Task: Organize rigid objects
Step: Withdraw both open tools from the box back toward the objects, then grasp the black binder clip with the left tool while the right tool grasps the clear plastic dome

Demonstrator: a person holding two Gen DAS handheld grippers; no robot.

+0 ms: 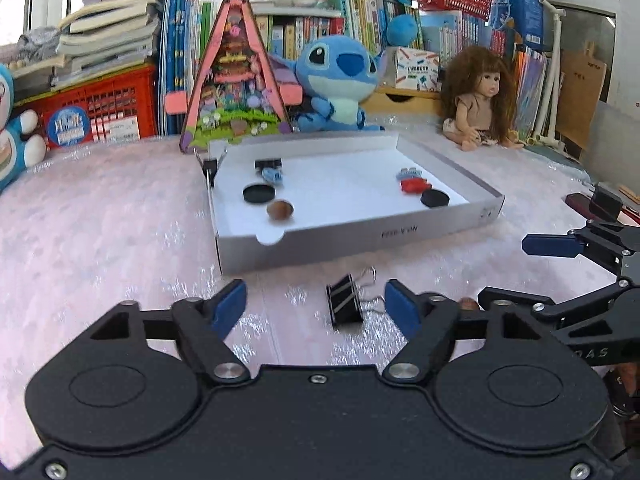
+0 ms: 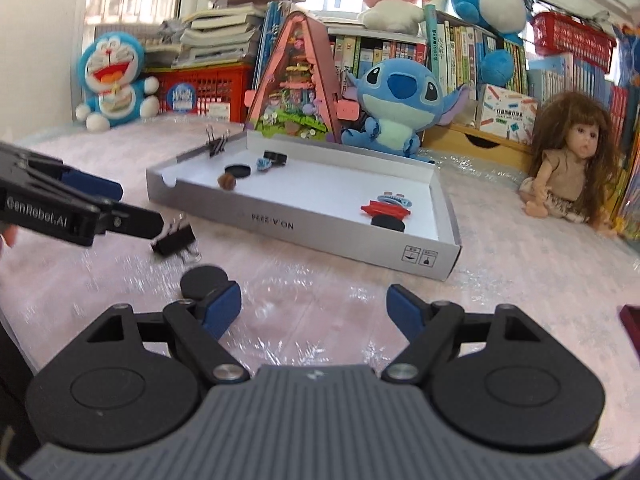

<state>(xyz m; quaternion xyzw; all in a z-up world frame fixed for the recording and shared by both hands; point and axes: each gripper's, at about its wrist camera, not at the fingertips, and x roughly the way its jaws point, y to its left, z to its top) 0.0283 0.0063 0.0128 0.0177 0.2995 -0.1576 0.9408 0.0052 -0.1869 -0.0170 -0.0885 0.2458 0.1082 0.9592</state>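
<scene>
Left gripper (image 1: 316,306): you hold it low over the table, pointed at the box; its jaws are spread wide and released, with the loose binder clip (image 1: 344,304) lying on the table between the blue pads, closer to the right-hand one, touching neither.
Right gripper (image 2: 314,308): yours is also low and level, jaws released and gripping nothing; a black disc (image 2: 204,280) lies on the table just behind its left pad (image 2: 222,308).
Seen from the other side: in the right wrist view your left gripper enters from the left edge, its finger tip just beside the same binder clip (image 2: 174,238).
White box (image 1: 486,212): centre of the left wrist view, open-topped, on the bubble-wrap covered table (image 1: 100,232).
Inside the box: two black discs (image 1: 259,193), a brown nut-like piece (image 1: 280,210), a red toy piece (image 1: 414,185), small blue pieces, and a second binder clip (image 1: 210,166) clamped on the far-left wall.
Behind the box: a triangular toy house (image 1: 236,80), a Stitch plush (image 1: 340,76), and a doll (image 1: 480,96) at the right, in front of the bookshelves.
</scene>
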